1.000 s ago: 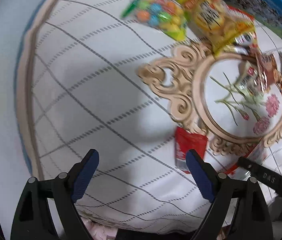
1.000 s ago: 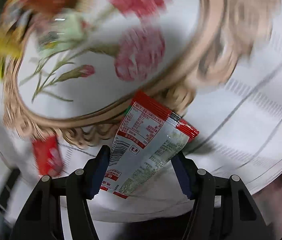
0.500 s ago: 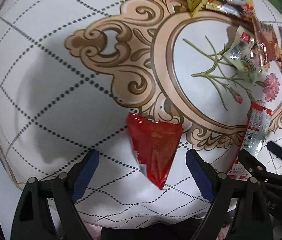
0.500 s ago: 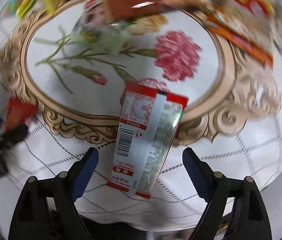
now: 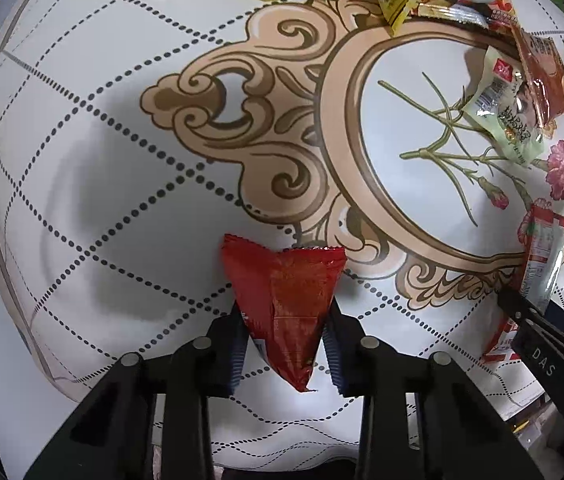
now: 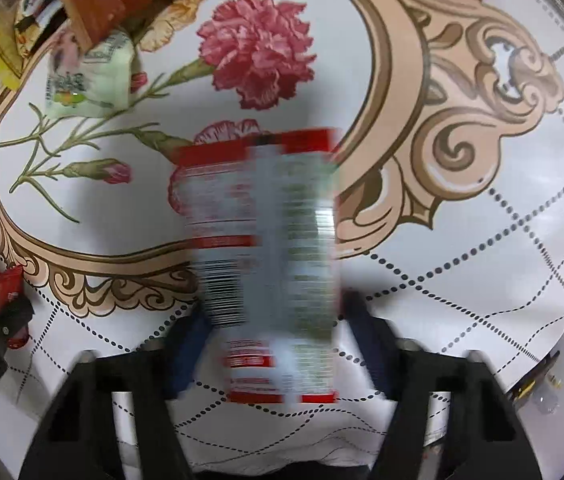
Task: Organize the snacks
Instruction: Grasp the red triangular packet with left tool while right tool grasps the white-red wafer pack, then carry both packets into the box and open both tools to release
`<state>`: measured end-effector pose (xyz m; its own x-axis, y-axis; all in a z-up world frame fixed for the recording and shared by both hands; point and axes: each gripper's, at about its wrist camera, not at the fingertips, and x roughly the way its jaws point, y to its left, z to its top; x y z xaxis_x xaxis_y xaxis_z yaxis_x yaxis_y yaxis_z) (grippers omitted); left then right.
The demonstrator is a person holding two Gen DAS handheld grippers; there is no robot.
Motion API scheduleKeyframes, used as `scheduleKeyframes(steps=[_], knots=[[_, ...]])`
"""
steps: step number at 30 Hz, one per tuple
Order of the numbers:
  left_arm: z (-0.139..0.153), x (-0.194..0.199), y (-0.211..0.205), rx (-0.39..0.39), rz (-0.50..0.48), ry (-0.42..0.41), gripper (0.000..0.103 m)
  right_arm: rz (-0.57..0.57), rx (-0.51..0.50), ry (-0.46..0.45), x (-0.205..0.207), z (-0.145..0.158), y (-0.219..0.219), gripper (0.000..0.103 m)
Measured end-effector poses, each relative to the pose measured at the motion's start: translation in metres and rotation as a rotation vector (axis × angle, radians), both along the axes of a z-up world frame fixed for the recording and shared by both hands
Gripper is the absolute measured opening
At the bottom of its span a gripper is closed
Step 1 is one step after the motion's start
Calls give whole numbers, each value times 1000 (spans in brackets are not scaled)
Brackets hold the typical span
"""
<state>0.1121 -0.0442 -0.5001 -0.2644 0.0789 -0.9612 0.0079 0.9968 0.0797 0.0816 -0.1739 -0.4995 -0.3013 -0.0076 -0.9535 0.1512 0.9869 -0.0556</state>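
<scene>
Down by the near edge of the desk (image 5: 94,184), the left hand-held gripper (image 5: 286,344) has its pads pressed against a crumpled red snack packet (image 5: 283,308). Meanwhile the right hand-held gripper (image 6: 272,354) has just been closing around a long red-and-white sachet (image 6: 266,264), blurred, so contact is unclear. Other snacks (image 5: 509,120) crowd the far side.
</scene>
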Motion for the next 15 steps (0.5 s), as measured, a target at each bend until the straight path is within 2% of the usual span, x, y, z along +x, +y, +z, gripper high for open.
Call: scheduleKeyframes(steps=[1, 2, 6, 8, 9, 12, 15], knots=[[3, -1, 0, 1, -4, -6, 30, 8, -4, -8, -27, -4, 5, 46], [4, -2, -1, 1, -7, -10, 30, 12, 11, 27, -37, 0, 14, 46], [25, -13, 1, -2, -16, -39, 30, 29, 36, -1, -48, 26, 21, 45], [46, -20, 5, -14, -20, -60, 30, 29, 56, -14, -33, 67, 18, 44], [55, -22, 4, -21, -24, -76, 30, 31, 69, -23, -25, 82, 1, 44], [88, -16, 8, -44, -35, -128, 30, 24, 123, -64, -20, 114, -7, 44], [128, -2, 3, -100, -19, -197, 30, 18, 180, -126, -8, 158, -11, 44]])
